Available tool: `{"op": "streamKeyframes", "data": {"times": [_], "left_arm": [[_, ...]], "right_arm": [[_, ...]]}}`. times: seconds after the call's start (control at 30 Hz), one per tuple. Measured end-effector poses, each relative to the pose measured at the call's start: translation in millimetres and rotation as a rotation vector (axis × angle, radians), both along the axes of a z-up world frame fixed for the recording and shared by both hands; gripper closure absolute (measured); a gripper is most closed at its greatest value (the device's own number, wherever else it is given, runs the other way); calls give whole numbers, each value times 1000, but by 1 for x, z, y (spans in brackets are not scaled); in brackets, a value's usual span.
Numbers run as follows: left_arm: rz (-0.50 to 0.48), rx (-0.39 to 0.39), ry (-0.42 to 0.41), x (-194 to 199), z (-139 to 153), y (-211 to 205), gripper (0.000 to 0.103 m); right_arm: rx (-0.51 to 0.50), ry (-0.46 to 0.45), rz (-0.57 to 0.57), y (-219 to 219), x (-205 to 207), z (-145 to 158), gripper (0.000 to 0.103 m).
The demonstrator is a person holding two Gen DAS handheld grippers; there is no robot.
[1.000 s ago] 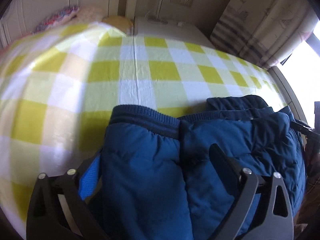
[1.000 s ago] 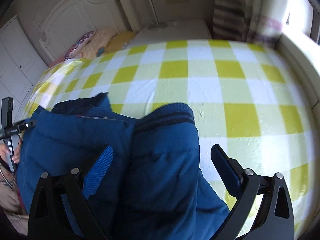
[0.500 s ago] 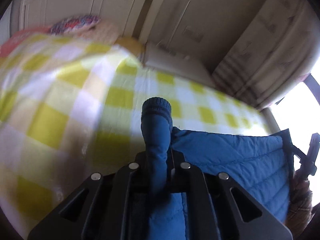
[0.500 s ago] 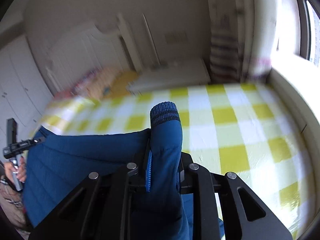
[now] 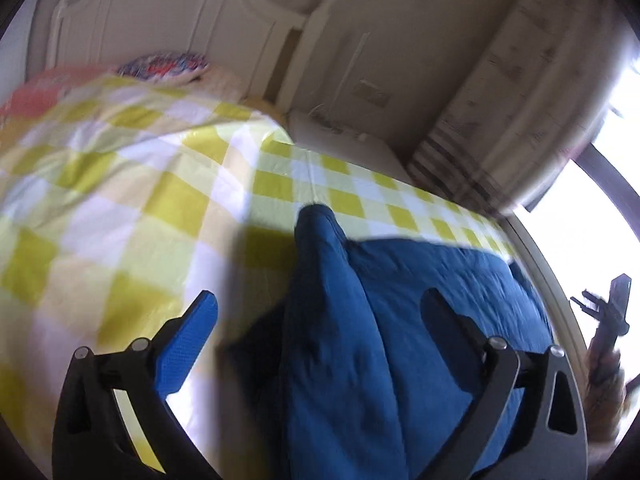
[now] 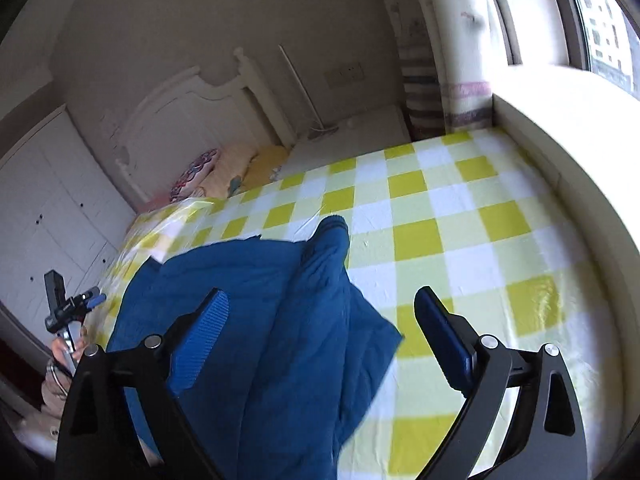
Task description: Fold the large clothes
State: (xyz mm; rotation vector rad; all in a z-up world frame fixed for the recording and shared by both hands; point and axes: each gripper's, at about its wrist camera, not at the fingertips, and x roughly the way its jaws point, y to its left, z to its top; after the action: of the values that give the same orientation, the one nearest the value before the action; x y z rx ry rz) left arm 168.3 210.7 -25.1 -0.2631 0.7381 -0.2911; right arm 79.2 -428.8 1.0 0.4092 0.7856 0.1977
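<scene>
A dark blue quilted jacket (image 5: 400, 320) lies on the yellow-and-white checked bed sheet (image 5: 120, 200). A ridge of its fabric with a ribbed hem stands up between the fingers of my left gripper (image 5: 318, 296). The jaws are opening wide and the blue pads (image 5: 188, 344) do not touch the cloth. In the right wrist view the same jacket (image 6: 260, 280) shows a similar raised fold between the opening jaws of my right gripper (image 6: 320, 294), with its pads off the fabric. Each view shows the other gripper at its edge: the right one (image 5: 612, 308) and the left one (image 6: 64, 308).
The checked sheet (image 6: 460, 232) spreads far beyond the jacket. A white headboard (image 6: 192, 120) with pillows (image 6: 240, 164) is at the bed's far end, beside a low white cabinet (image 6: 352, 136). A curtain (image 6: 460, 60) and a window ledge (image 6: 560, 120) run along the right, and a white wardrobe (image 6: 40, 200) stands left.
Half a second ago both grippers were shut on pinched folds of the jacket's hem. Both have now opened and let go, and the cloth is sagging. Both views have pulled back and risen.
</scene>
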Motion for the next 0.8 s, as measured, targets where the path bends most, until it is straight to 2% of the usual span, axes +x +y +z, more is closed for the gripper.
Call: {"op": "streamKeyframes", "data": {"times": [0.03,0.1,0.2,0.27,0.37,0.4,0.43,0.47,0.5,0.53,0.57,0.63,0.7,0.77,0.8], "left_arm": [[-30,19,2,-19,-1,-1,3],[-76,35,28,-51,-12,-3,3],[-122,50,99,-92,-40,-6,3],[-136,40,126,-106,-56,-9,3],[-153,-4,157,-114,-75,-13,3],[-141,-9,138,-115,-77,-16,4],[-159,-33,126,-116,-77,-20,22],[-165,-46,125,-116,-78,-23,28],[-145,-41,102,-118,-73,-26,44],[-136,-37,87,-120,-69,-27,58],[-127,-36,71,-124,-64,-27,62],[-129,-54,37,-132,-54,-27,66],[-138,-17,28,-137,-52,-34,66],[-145,21,57,-136,-63,-38,65],[-145,-14,84,-133,-73,-33,63]], "right_arm": [[-11,-4,14,3,-15,5,12],[-24,17,50,8,-50,-4,12],[-16,71,94,24,-95,-37,12],[4,94,116,38,-112,-60,12],[70,80,152,50,-116,-81,14],[88,69,165,55,-116,-82,30],[87,60,170,60,-114,-84,34],[56,42,149,64,-112,-84,47],[42,23,136,66,-110,-80,64],[21,-10,115,67,-113,-70,71],[6,-28,109,66,-115,-63,77],[-55,-64,98,67,-126,-45,80],[-90,-62,110,69,-133,-39,81],[-87,-21,106,67,-136,-51,81],[-61,11,99,65,-135,-63,81]]}}
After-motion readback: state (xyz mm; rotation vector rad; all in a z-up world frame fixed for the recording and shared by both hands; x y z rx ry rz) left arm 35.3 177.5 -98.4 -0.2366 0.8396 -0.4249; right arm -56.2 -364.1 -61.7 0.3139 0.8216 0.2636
